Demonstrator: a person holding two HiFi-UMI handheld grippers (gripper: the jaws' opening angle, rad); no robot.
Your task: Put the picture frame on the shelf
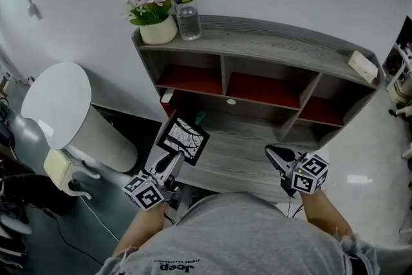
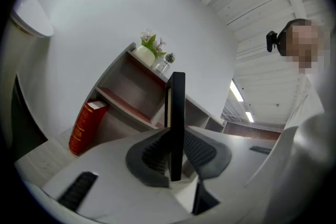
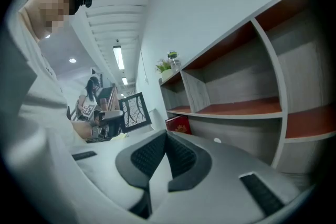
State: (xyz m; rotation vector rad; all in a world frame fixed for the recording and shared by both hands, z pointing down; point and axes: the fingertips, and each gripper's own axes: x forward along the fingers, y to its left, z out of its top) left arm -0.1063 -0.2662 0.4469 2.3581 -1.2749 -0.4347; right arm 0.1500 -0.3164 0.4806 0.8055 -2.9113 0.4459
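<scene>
The picture frame (image 1: 183,138) is pinched at its lower edge by your left tool (image 1: 172,161), with the pads clamped on the black border. In the left gripper view the frame stands edge-on between them. You hold it tilted like a diamond over the left end of the lowest board of the shelf (image 1: 277,42); whether it touches the wood cannot be told. On the top board's left corner sits a white flower pot (image 1: 158,29) with a clear bottle (image 1: 187,16) just beside it. A red book (image 2: 84,126) stands at the left end of the board below the compartments. Near the right edge of the lowest board, your right tool (image 1: 278,156) hangs with its jaws pressed together on nothing. A white block (image 1: 364,66) lies at the top board's right end
</scene>
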